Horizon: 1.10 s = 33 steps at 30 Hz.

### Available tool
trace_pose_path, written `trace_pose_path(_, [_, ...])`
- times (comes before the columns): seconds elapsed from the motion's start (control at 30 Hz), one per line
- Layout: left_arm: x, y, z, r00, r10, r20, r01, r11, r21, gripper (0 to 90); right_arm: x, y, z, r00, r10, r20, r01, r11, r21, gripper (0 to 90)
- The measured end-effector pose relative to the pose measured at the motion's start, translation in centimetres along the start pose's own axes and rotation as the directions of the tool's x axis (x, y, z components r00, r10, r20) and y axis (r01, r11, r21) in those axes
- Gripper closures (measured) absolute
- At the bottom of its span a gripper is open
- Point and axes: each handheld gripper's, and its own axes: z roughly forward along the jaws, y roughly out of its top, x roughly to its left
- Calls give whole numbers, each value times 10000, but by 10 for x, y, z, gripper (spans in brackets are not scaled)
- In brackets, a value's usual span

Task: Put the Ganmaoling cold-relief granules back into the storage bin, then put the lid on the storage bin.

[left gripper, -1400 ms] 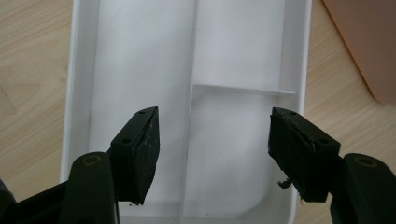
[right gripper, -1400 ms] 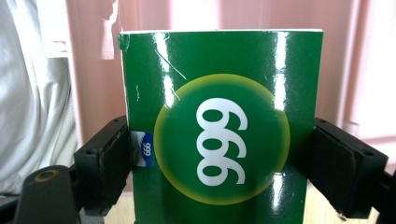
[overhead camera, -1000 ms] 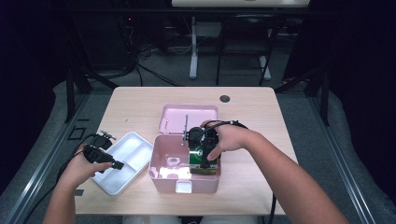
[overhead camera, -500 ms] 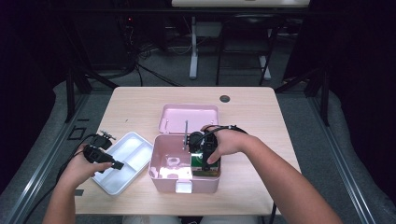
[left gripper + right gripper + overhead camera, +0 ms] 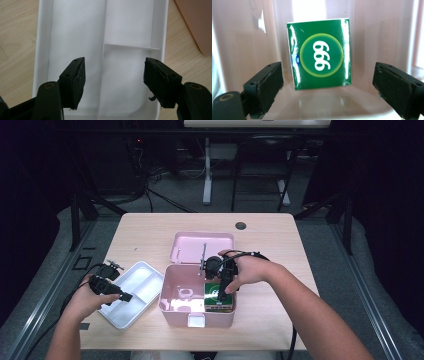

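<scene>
A pink box (image 5: 172,292) stands open at the table's front middle, its lid (image 5: 190,247) lying flat behind it. Inside it, on the right, lies a green carton (image 5: 212,292) marked "999" (image 5: 320,53). My right gripper (image 5: 222,290) reaches down into the box over the carton. Its jaws have just been opening and stand wide on either side of the carton without touching it (image 5: 327,85). My left gripper (image 5: 120,295) hovers open over a white divided tray (image 5: 142,277) left of the box, nothing between its jaws (image 5: 113,80).
The white tray (image 5: 45,37) has a long compartment and two shorter ones. A round grommet hole (image 5: 241,226) sits near the table's far edge. Chairs, cables and stands fill the dark floor behind the table.
The right hand has shifted slightly down and left inside the pink box. The left hand and the tray have stayed put.
</scene>
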Motion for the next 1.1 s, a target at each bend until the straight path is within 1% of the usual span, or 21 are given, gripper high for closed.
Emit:
trace_pose_path(0.23, [0, 0, 0, 10000, -5, 13, 5, 10000, 4, 344, 1, -13, -25, 9993, 253, 269, -247, 9994, -250, 96])
trace_pose_path(0.33, [0, 0, 0, 10000, 17, 20, -17, 10000, 13, 345, 1, -18, -31, 9988, 356, 348, -347, 9990, -282, 96])
trace_pose_path(0.37, [-1, 0, 0, 10000, -29, 24, 29, 10000, -10, 346, 2, -25, -34, 9978, 472, 464, -457, 9984, -331, 96])
trace_pose_path(0.4, [-1, 0, 0, 10000, -30, 18, 30, 10000, -19, 346, 2, -25, -34, 9978, 472, 464, -457, 9984, -331, 96])
trace_pose_path(0.43, [-1, 0, 0, 10000, 9, 17, -9, 10000, -7, 348, 2, -33, -37, 9967, 601, 553, -584, 9977, -335, 96])
trace_pose_path(0.47, [-1, 0, 0, 10000, 9, 17, -9, 10000, -7, 349, 2, -33, -37, 9967, 601, 553, -584, 9977, -335, 96])
trace_pose_path(0.5, [-1, -1, 1, 10000, -13, 61, 12, 10000, 8, 355, 2, -42, -39, 9937, 866, 706, -839, 9956, -405, 94])
trace_pose_path(0.57, [-1, -1, 1, 10000, 47, 72, -47, 10000, 40, 359, 1, -47, -40, 9923, 992, 741, -963, 9945, -409, 85])
trace_pose_path(0.6, [-1, -1, 1, 10000, 24, 72, -24, 10000, 31, 359, 1, -55, -41, 9894, 1159, 876, -1128, 9928, -398, 61])
trace_pose_path(0.63, [-1, 0, 1, 10000, 52, 26, -52, 10000, 13, 359, 1, -55, -41, 9894, 1159, 876, -1128, 9928, -398, 61])
trace_pose_path(0.67, [-1, 0, 0, 10000, -20, -27, 20, 10000, -47, 351, 2, -63, -40, 9864, 1345, 945, -1308, 9904, -436, 38])
trace_pose_path(0.73, [-1, 0, 0, 10000, -21, -35, 21, 10000, -72, 341, 2, -66, -40, 9859, 1379, 949, -1342, 9900, -435, 24])
trace_pose_path(0.77, [-1, 0, 1, 10000, -47, -54, 46, 10000, -59, 323, 2, -72, -39, 9830, 1525, 1021, -1484, 9878, -468, 18])
trace_pose_path(0.87, [-1, 1, 2, 9999, -38, -105, 37, 10000, -79, 306, 3, -79, -36, 9779, 1757, 1136, -1704, 9838, -548, 27])
trace_pose_path(0.9, [-1, 1, 2, 9999, -38, -105, 37, 10000, -79, 300, 3, -79, -36, 9779, 1757, 1136, -1704, 9838, -548, 27])
trace_pose_path(0.93, [0, 1, 2, 9999, -8, -112, 8, 10000, -47, 291, 3, -83, -33, 9730, 1963, 1212, -1908, 9801, -554, 59])
trace_pose_path(0.97, [0, 0, 2, 9999, -46, -120, 45, 10000, -86, 291, 3, -83, -33, 9730, 1963, 1212, -1908, 9801, -554, 59])
trace_pose_path(1.0, [0, 0, 2, 9999, -65, -119, 64, 9999, -99, 284, 3, -85, -32, 9697, 2107, 1232, -2052, 9771, -560, 81])
trace_pose_path(1.03, [0, 0, 2, 9999, -90, -110, 89, 9999, -114, 270, 1, -89, -27, 9639, 2382, 1191, -2321, 9707, -628, 106])
trace_pose_path(1.07, [0, 0, 2, 10000, -24, -43, 23, 9999, -126, 270, 1, -89, -27, 9639, 2382, 1191, -2321, 9707, -628, 106])
trace_pose_path(1.1, [-1, 0, 2, 10000, 16, -52, -17, 9999, -139, 258, 0, -91, -25, 9606, 2522, 1170, -2457, 9670, -666, 120])
